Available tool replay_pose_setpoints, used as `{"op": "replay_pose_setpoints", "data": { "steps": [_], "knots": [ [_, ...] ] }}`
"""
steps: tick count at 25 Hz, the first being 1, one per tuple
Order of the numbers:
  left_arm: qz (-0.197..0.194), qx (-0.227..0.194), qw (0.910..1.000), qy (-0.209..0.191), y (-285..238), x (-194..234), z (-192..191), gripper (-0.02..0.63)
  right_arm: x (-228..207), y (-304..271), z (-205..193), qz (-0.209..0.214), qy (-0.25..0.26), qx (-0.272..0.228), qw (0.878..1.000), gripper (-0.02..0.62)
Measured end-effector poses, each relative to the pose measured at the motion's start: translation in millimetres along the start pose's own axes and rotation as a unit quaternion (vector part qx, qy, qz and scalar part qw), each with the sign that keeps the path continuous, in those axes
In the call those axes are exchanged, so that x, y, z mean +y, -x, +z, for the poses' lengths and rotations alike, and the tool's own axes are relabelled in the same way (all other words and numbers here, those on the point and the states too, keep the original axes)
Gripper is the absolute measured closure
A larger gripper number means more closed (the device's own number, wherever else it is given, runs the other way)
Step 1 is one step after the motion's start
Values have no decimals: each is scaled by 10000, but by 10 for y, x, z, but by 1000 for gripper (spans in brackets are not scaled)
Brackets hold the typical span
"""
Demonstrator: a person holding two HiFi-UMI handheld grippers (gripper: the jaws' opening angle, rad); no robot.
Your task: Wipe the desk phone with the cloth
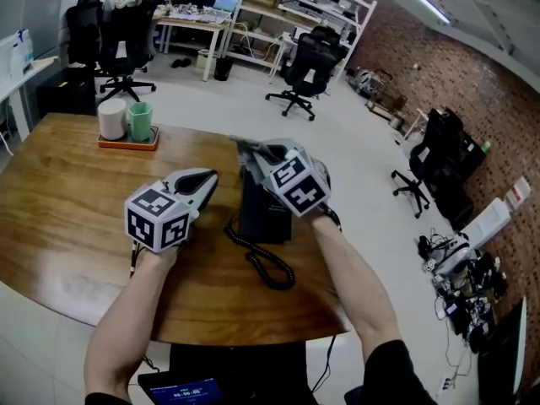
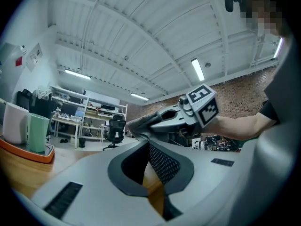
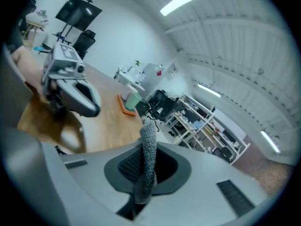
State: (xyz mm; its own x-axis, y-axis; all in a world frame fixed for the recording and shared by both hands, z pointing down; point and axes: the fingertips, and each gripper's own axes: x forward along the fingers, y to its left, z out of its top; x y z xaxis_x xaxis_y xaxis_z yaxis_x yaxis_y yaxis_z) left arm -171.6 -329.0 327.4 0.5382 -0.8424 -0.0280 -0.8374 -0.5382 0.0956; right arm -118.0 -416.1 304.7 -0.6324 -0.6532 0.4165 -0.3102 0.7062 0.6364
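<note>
A black desk phone (image 1: 263,209) stands on the wooden table (image 1: 59,218), and its coiled cord (image 1: 268,264) trails toward me. My right gripper (image 1: 257,156) hovers over the phone's top, shut on a grey cloth (image 1: 250,148). In the right gripper view the cloth (image 3: 149,138) stands as a strip pinched between the jaws of the right gripper (image 3: 146,166). My left gripper (image 1: 207,178) rests just left of the phone, jaws together and holding nothing. The left gripper view looks past the left gripper (image 2: 146,146) to the right gripper (image 2: 181,116) and its cloth (image 2: 140,123).
An orange tray (image 1: 126,143) with a white cup (image 1: 111,118) and a green cup (image 1: 140,121) sits at the table's far left. Beyond the table are office chairs (image 1: 305,66) and shelving (image 1: 295,11). The table's rounded edge (image 1: 253,336) is near me.
</note>
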Motion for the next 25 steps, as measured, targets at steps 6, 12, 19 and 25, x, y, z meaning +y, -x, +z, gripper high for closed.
{"op": "replay_pose_setpoints", "data": {
  "steps": [6,12,19,25],
  "knots": [
    [-15,-3,10000,-3,-29,-48,67,611,99,-57,-163,304,188,361,9987,569],
    [-54,70,9999,-80,-25,-81,36,611,1158,578,-225,1735,1001,113,9797,569],
    [-246,-1,9996,-121,-39,-120,29,612,1125,814,-258,1917,1072,112,9755,569],
    [-342,-134,9993,-57,-12,-128,17,611,-167,153,-197,-76,-143,37,9999,569]
  ]
}}
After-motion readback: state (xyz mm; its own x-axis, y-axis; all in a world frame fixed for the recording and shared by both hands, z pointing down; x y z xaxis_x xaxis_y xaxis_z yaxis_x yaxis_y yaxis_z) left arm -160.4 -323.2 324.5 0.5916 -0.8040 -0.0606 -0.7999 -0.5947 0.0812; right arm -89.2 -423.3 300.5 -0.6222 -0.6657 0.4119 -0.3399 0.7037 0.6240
